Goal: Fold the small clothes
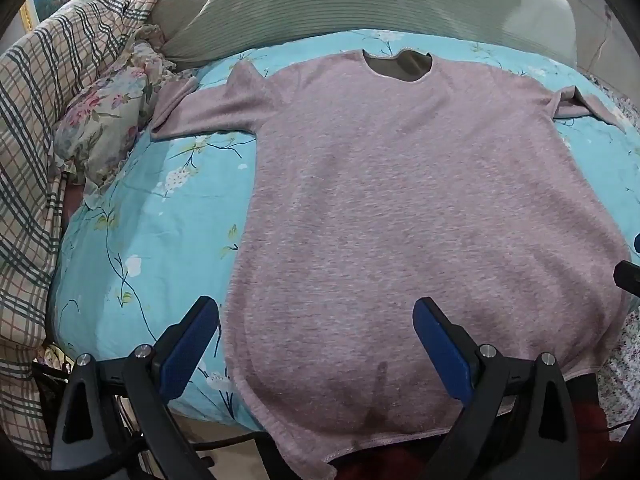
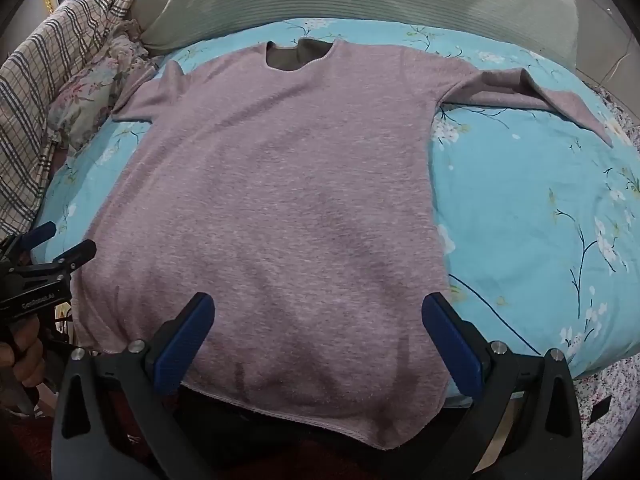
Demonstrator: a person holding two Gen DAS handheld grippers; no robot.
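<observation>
A pink knit sweater (image 1: 400, 208) lies spread flat, neck away from me, on a turquoise flowered bedsheet (image 1: 152, 240). It also shows in the right wrist view (image 2: 280, 200). Its sleeves stretch out to both sides and its hem hangs over the near bed edge. My left gripper (image 1: 316, 312) is open and empty above the hem's left part. My right gripper (image 2: 318, 306) is open and empty above the hem's right part. The left gripper also shows at the left edge of the right wrist view (image 2: 60, 246).
A plaid blanket (image 1: 36, 128) and a floral pillow (image 1: 104, 120) are piled at the left. A grey-green ribbed pillow (image 1: 320, 4) lies behind the sweater's neck. Turquoise sheet (image 2: 540, 220) lies right of the sweater. A floral cover (image 2: 608, 408) hangs at the right edge.
</observation>
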